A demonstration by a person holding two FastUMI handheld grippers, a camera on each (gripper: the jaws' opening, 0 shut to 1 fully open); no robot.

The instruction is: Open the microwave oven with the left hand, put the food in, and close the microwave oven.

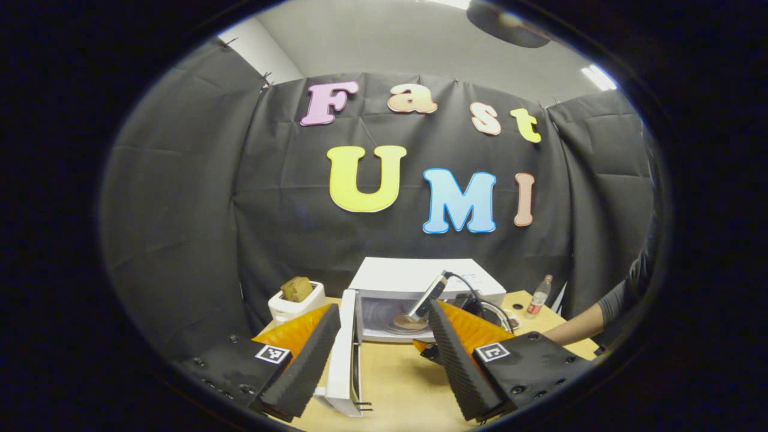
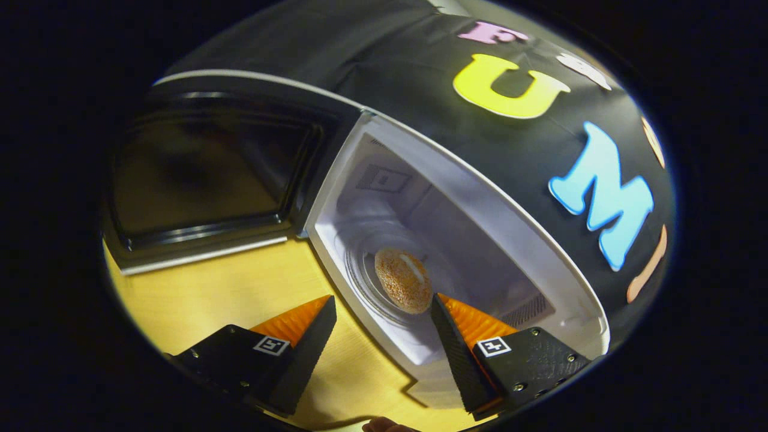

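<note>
- A toaster [image 1: 295, 302] with a slice in it is standing at the far left of the counter [image 1: 396, 384], just beside the microwave oven [image 1: 420, 288].
- The left gripper [image 1: 378, 354] is hovering with its fingers apart and nothing between them; the open door [image 1: 343, 354] is standing edge-on just inside its left finger, with its long side running upright.
- In the right gripper view the door is lying to the left, the cavity to its right, and the food [image 2: 403, 280], a round bun, is resting on the turntable [image 2: 372, 264] inside the cavity.
- The right gripper [image 2: 384, 336] is holding nothing, fingers spread, with the bun just ahead between the tips.
- The food seems placed, so closing is what remains; the left gripper is clearly nearer to the door, which needs to swing to the right.
- A small bottle [image 1: 539, 297] is standing at the right of the oven.
</note>
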